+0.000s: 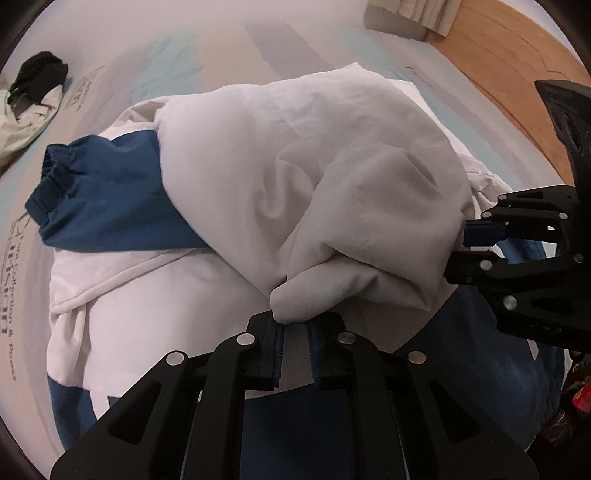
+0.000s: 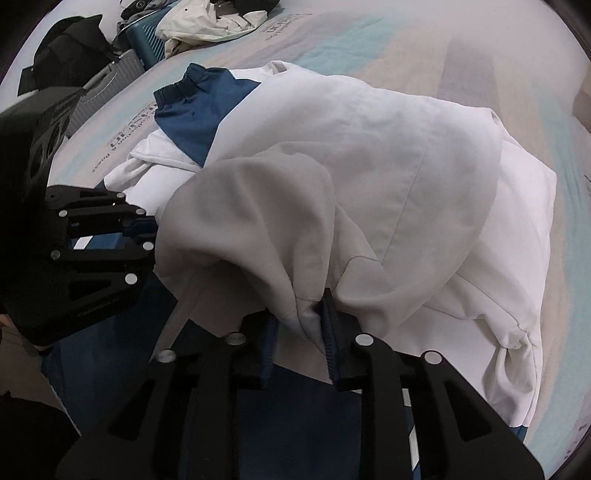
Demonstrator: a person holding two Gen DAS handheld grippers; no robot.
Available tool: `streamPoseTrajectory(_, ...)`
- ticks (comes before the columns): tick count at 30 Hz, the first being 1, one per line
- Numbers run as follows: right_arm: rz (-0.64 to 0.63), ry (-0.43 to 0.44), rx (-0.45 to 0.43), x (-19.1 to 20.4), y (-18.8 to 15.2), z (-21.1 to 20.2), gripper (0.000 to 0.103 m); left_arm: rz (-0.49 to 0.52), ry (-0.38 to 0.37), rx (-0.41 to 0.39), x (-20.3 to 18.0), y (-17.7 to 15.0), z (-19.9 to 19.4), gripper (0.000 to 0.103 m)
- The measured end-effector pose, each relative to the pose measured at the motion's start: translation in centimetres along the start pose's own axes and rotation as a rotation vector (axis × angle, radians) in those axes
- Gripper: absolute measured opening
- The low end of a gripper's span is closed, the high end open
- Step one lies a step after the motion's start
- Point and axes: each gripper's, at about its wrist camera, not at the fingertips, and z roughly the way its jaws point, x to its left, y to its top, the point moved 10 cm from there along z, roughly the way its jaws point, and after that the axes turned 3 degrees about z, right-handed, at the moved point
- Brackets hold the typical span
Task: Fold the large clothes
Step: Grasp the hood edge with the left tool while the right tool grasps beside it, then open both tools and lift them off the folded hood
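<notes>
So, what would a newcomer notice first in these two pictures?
First, the big white and blue jacket heaped in the middle of the pale bed cover. Next, the left gripper and the right gripper at its near edge, white fabric between their blue pads. A pile of other clothes lies at the far edge.

Both handheld units look identical: the matte black plastic left gripper (image 1: 295, 350) and the matte black plastic right gripper (image 2: 299, 343) have skeletal linkage arms with triangular cutouts. Round silver pivot pins (image 1: 246, 338) sit at each joint. Ribbed blue rubber finger pads (image 2: 330, 334) line the inner faces. Small pale lettering runs along one housing, too small to read.
</notes>
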Motion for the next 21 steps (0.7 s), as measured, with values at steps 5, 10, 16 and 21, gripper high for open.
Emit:
streamPoseTrajectory(5,0.044,0.044,-0.019,0.3,-0.5,-0.8,0.065,-0.059,0.013,-0.001,0.5,0.0,-1.1,0.029)
streamPoseTrajectory(10,0.058,0.053,-0.041,0.7,-1.4,-1.9,0.084,-0.134,0.067,-0.009,1.8,-0.7,-3.0,0.081)
streamPoseTrajectory(16,0.102,0.046,-0.057,0.3,-2.6,-3.6,0.09,-0.15,0.096,0.031,2.2,-2.6,-4.9,0.094)
streamPoseTrajectory(21,0.173,0.013,-0.063,-0.5,-4.4,-4.9,0.095,-0.149,0.1,0.051,2.6,-4.6,-6.4,0.097)
